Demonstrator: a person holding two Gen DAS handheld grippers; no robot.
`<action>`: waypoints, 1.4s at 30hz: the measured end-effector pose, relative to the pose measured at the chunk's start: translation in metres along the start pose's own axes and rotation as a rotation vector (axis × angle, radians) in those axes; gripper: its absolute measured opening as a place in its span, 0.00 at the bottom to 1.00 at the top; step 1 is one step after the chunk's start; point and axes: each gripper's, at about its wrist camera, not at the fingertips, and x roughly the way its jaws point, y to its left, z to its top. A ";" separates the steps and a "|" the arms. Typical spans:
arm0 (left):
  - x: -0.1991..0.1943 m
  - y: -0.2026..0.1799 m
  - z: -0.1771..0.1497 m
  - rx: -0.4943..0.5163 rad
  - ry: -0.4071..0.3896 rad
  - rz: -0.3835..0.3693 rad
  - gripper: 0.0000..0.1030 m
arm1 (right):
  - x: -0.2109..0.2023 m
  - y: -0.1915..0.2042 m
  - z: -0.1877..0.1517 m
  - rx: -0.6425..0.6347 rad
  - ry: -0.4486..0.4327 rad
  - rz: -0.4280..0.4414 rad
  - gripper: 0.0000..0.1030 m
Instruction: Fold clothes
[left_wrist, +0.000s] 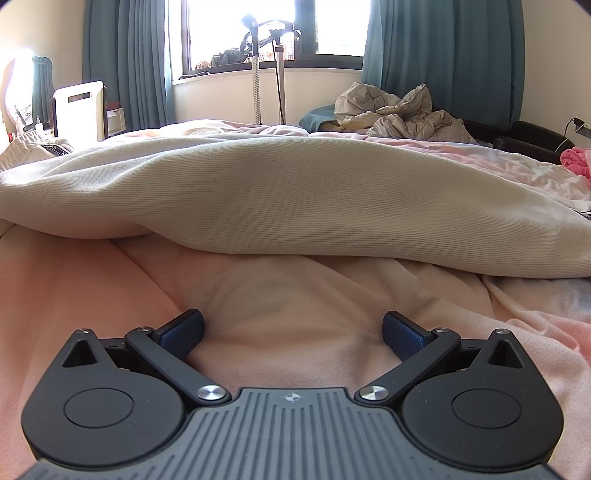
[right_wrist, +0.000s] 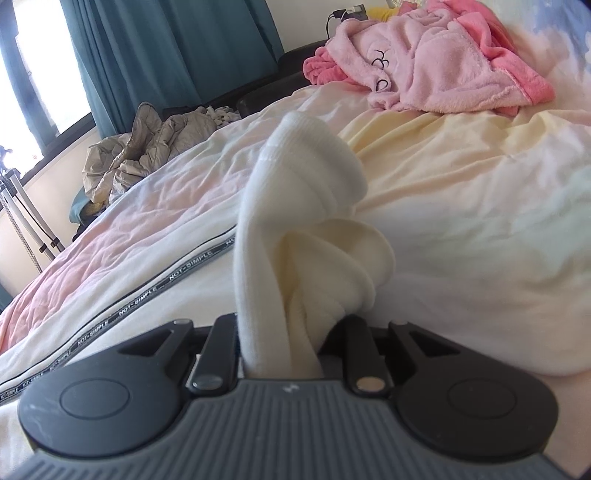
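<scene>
Left wrist view: left gripper (left_wrist: 293, 334) spread wide, holding nothing, low over the pink bed (left_wrist: 92, 295), just short of the cream garment (left_wrist: 295, 199) lying across it. Right wrist view: right gripper (right_wrist: 286, 345) clamped on a bunched cuff of that cream garment (right_wrist: 295, 236), lifted off the bed; pink robe (right_wrist: 436, 70) near the far edge.

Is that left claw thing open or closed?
Open: the left gripper has its blue fingers spread wide, only pink blanket between.
</scene>
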 end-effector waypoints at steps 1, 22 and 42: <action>0.000 0.000 0.000 0.001 -0.001 0.000 1.00 | 0.000 0.001 0.000 -0.006 0.000 -0.007 0.20; -0.003 0.000 -0.011 0.005 -0.044 -0.009 1.00 | 0.009 0.029 -0.007 -0.191 -0.018 -0.156 0.23; -0.001 0.002 -0.009 0.006 -0.044 -0.011 1.00 | 0.012 0.031 -0.006 -0.178 -0.014 -0.170 0.23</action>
